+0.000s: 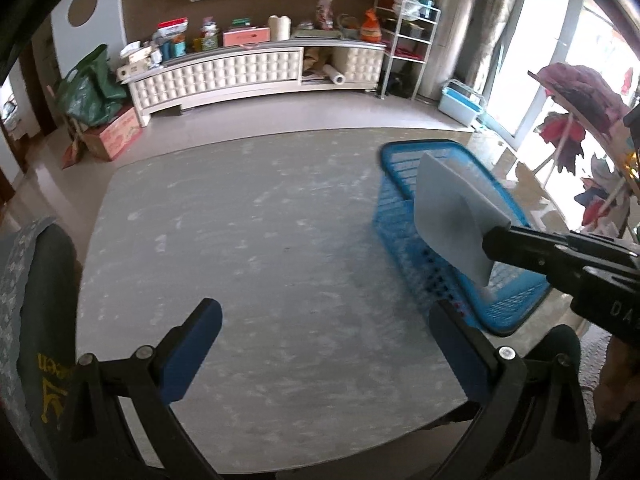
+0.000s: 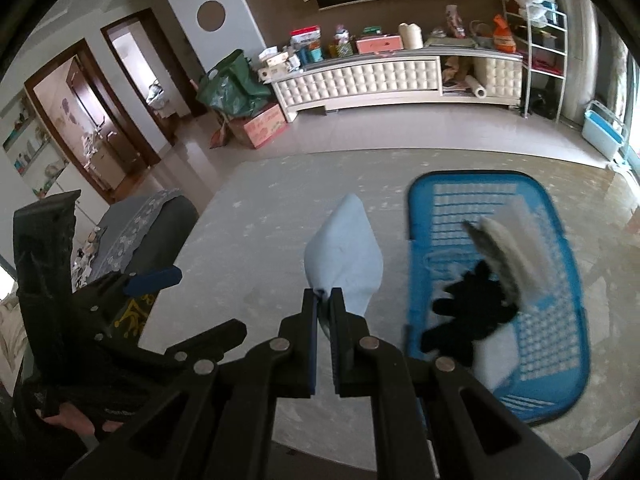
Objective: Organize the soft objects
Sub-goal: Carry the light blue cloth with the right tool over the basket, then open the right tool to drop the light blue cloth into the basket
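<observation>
My right gripper (image 2: 324, 300) is shut on a corner of a light blue cloth (image 2: 344, 260), which hangs above the grey marbled table (image 2: 256, 216). In the left wrist view the same cloth (image 1: 448, 216) is held in front of the blue plastic basket (image 1: 404, 168) by the right gripper (image 1: 490, 240). The basket (image 2: 560, 320) stands on the table's right side. It holds a black glove-like piece (image 2: 468, 320), a grey-white furry item (image 2: 504, 256) and a pale cloth (image 2: 492, 360). My left gripper (image 1: 328, 344) is open over the bare table with nothing between its fingers.
A chair with a grey patterned cover (image 2: 152, 220) stands at the table's left edge. Beyond the far edge are open floor and a long white cabinet (image 1: 216, 76). A rack of hanging clothes (image 1: 576, 96) is at the right.
</observation>
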